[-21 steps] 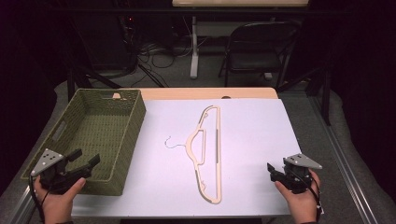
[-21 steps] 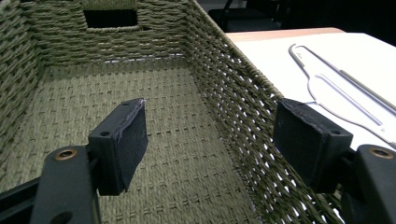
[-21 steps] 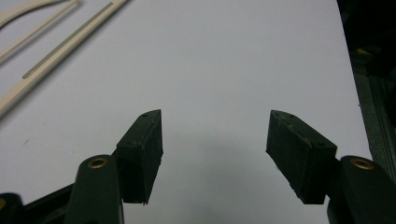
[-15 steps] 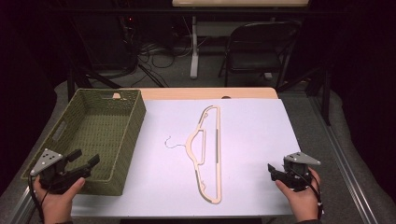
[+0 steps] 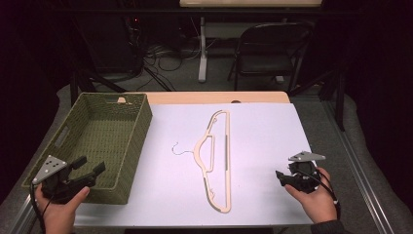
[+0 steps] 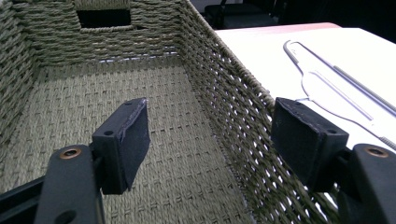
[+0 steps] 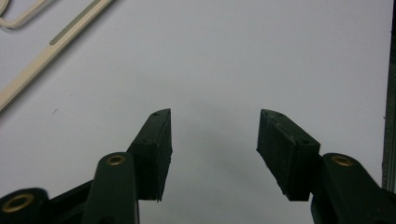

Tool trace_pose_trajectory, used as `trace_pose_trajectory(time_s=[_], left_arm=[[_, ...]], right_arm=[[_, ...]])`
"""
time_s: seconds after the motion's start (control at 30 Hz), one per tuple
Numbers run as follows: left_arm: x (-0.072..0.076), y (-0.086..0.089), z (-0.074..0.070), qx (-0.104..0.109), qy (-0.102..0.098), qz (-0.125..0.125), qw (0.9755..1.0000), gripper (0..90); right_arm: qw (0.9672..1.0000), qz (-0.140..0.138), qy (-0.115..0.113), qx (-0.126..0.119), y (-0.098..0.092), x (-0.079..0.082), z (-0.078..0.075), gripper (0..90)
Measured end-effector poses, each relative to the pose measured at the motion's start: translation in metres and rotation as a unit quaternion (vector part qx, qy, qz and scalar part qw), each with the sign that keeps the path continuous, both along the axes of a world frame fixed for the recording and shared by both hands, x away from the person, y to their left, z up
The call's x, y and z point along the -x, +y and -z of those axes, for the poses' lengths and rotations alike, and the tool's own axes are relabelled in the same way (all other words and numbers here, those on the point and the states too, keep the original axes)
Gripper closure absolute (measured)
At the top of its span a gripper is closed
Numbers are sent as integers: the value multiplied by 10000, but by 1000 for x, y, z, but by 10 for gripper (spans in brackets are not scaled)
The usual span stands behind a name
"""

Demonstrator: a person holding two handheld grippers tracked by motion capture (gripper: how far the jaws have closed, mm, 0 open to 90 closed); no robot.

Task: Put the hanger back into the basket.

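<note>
Right now I am holding my left tool (image 5: 89,166) over the near corner of the green woven basket (image 5: 104,127), its jaws standing wide apart with nothing between them. In the left gripper view, the basket's right wall is running up between the two pads (image 6: 128,140), one pad hanging over the woven floor and the other out past the rim, toward the white surface (image 5: 263,131).

I am keeping my right tool (image 5: 283,177) low over that surface near its front right corner, jaws likewise spread and gripping nothing; in the right gripper view only bare white sheet is lying between them.

The cream hanger (image 5: 215,161) is lying flat on the surface between my two tools, well apart from both. From my right tool it is sitting off to the left and ahead, its long bar (image 7: 51,44) crossing the upper left corner of that tool's view. From my left tool it is lying to the right, beyond the basket wall.
</note>
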State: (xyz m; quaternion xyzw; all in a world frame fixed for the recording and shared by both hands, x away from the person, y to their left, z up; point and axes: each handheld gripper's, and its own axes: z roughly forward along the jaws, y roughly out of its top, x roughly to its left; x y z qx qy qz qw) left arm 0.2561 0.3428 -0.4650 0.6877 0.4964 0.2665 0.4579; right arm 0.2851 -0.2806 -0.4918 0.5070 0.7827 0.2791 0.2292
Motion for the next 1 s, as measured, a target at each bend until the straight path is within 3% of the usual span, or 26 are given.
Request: trace_pose_trajectory(time_s=[0.23,0.43,0.63,0.9,0.93,1.0], left_arm=[[-8,-6,-10,-49,-15,100,9999,291],[-16,-12,-16,-82,-8,181,9998,297],[-24,-17,-23,-138,-13,263,9996,299],[-30,-22,-26,-127,-85,334,9993,310],[-30,-22,-25,-116,-79,342,9993,310],[-31,-24,-23,-161,-30,410,9990,312]], right_arm=[[9998,-140,83,85,11,-18,-26,449],[9990,-433,134,19,35,-39,-48,461],[9982,-583,68,82,55,-53,-55,460],[9971,-736,160,101,77,-69,-62,460],[9966,-756,281,139,79,-71,-64,460],[9964,-786,293,152,85,-77,-63,460]])
